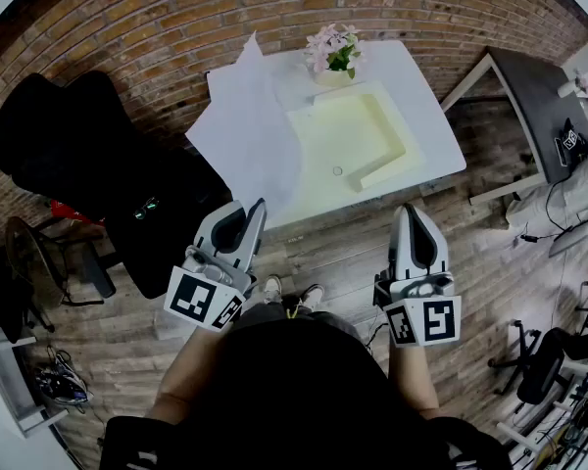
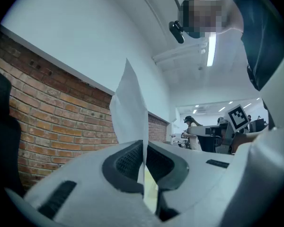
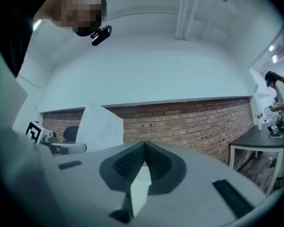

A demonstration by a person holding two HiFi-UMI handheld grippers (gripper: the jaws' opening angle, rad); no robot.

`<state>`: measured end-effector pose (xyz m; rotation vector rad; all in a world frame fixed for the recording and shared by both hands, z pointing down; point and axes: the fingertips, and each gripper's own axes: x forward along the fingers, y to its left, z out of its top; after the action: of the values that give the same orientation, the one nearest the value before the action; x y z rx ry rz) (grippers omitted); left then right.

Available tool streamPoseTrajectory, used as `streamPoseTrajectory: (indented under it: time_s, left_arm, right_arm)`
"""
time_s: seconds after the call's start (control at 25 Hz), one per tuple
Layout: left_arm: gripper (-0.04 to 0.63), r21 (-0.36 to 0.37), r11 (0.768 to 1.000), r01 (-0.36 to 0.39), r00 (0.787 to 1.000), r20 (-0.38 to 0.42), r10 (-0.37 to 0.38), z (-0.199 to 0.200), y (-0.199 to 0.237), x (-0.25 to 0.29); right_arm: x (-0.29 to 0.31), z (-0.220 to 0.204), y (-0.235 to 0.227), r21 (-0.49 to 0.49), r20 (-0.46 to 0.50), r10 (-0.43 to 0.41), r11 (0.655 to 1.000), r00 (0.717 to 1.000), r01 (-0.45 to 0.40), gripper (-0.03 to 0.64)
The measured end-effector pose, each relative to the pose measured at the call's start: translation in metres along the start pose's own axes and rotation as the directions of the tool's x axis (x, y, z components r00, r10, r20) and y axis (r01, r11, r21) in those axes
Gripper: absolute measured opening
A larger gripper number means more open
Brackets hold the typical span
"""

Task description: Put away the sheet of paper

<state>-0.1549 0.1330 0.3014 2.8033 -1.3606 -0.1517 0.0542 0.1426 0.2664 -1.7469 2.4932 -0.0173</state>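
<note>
Left gripper view: the left tool (image 2: pixel 144 144) is clenched on a thin white paper sheet (image 2: pixel 129 109); the right tool (image 3: pixel 144 144) is clenched empty.

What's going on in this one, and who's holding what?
A person stands at a white table with a gripper in each hand. The left gripper is shut on the sheet of paper, which rises from it and, in the head view, overlaps the table's left side. The right gripper is shut and empty, short of the table. A pale yellow tray and pink flowers sit on the table. The paper is not yet set down.
</note>
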Motion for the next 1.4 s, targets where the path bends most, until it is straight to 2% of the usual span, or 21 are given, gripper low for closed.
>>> streamPoseTrajectory:
  time_s: [0.16, 0.36, 0.52, 0.72, 1.2, 1.4]
  left_arm:
    - [0.025, 0.017, 0.999, -0.03, 1.0, 0.001, 0.03, 0.001, 0.007, 0.0]
    - [0.025, 0.025, 0.999, -0.024, 1.0, 0.011, 0.024, 0.003, 0.008, 0.005]
    - [0.025, 0.011, 1.0, -0.027, 1.0, 0.005, 0.027, -0.002, 0.013, 0.01]
    - [0.025, -0.015, 0.999, -0.029, 1.0, 0.002, 0.029, -0.006, 0.015, 0.017]
    - [0.025, -0.019, 0.999, -0.047, 0.999, -0.008, 0.047, -0.011, -0.014, 0.038]
    - [0.025, -0.022, 0.999, -0.038, 0.999, -0.01, 0.038, -0.015, -0.012, 0.051]
  right_arm:
    - [0.002, -0.002, -0.004, -0.002, -0.005, -0.013, 1.0, 1.0, 0.013, 0.014]
    - [0.006, -0.003, -0.004, -0.003, -0.002, -0.013, 1.0, 1.0, 0.013, 0.014]
    - [0.005, -0.001, -0.012, 0.026, 0.017, -0.028, 0.999, 0.999, 0.028, 0.014]
    - [0.002, -0.001, -0.023, 0.013, 0.01, -0.034, 0.999, 0.999, 0.034, 0.014]
    - [-0.017, -0.005, -0.062, 0.04, 0.005, 0.007, 0.999, 1.0, -0.007, 0.014]
    - [-0.007, -0.014, -0.068, 0.048, -0.01, 0.015, 0.999, 1.0, -0.014, 0.014]
